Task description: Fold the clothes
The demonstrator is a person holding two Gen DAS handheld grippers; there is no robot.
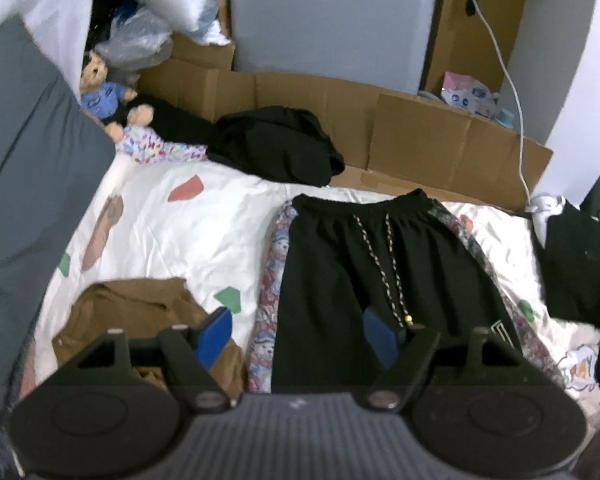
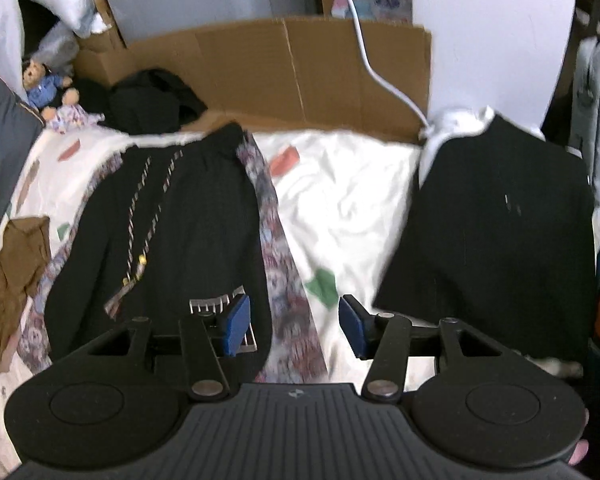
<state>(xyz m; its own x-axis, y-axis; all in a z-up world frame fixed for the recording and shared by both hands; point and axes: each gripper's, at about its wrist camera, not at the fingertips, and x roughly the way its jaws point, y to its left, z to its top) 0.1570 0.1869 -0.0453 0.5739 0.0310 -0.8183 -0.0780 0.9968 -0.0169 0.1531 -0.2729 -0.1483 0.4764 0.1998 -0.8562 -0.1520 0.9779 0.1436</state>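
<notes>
Two grippers hang over the bed (image 1: 188, 224), both with jaws apart and nothing between them; the left gripper (image 1: 296, 336) stands wider than the right gripper (image 2: 294, 322); the black shorts (image 1: 384, 280) lie flat at the centre of the left wrist view, waistband toward the top; a brown garment (image 1: 140, 312) lies crumpled at lower left; a folded black garment (image 2: 496, 232) rests at the right of the right wrist view.

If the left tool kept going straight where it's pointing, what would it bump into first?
Probably the black drawstring shorts lying flat on the white bedsheet. The left tool hangs open above their lower part, though depth is hard to judge.
</notes>
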